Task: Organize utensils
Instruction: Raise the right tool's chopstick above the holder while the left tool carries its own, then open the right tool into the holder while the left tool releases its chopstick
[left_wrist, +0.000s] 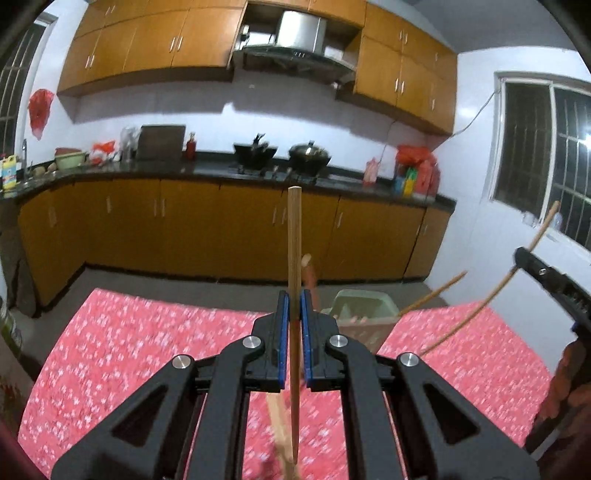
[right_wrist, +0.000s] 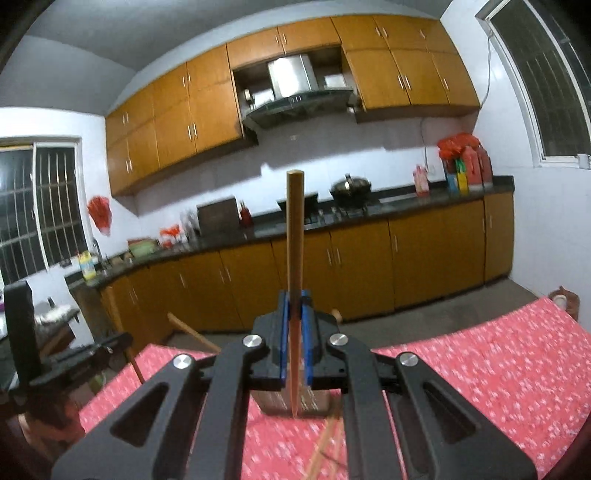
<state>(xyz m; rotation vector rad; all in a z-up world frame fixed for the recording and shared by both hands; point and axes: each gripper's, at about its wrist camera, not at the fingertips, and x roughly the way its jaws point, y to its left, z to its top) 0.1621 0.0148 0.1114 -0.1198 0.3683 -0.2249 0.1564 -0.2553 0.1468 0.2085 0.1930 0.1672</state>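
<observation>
My left gripper (left_wrist: 294, 308) is shut on a wooden chopstick (left_wrist: 294, 251) that stands upright between the blue pads, above the red flowered tablecloth (left_wrist: 147, 354). My right gripper (right_wrist: 294, 308) is shut on another upright wooden chopstick (right_wrist: 294, 240). A pale green utensil basket (left_wrist: 360, 306) sits just beyond the left gripper with a chopstick (left_wrist: 436, 291) sticking out. The right gripper also shows in the left wrist view (left_wrist: 554, 284) at the right, chopstick (left_wrist: 517, 262) in it. More chopsticks (right_wrist: 325, 446) lie on the cloth under the right gripper.
The table's far edge (left_wrist: 177, 306) drops to a grey floor. Orange kitchen cabinets (left_wrist: 221, 225) and a dark counter with woks (left_wrist: 308, 155) run along the back wall. The left gripper appears at the left of the right wrist view (right_wrist: 74, 358).
</observation>
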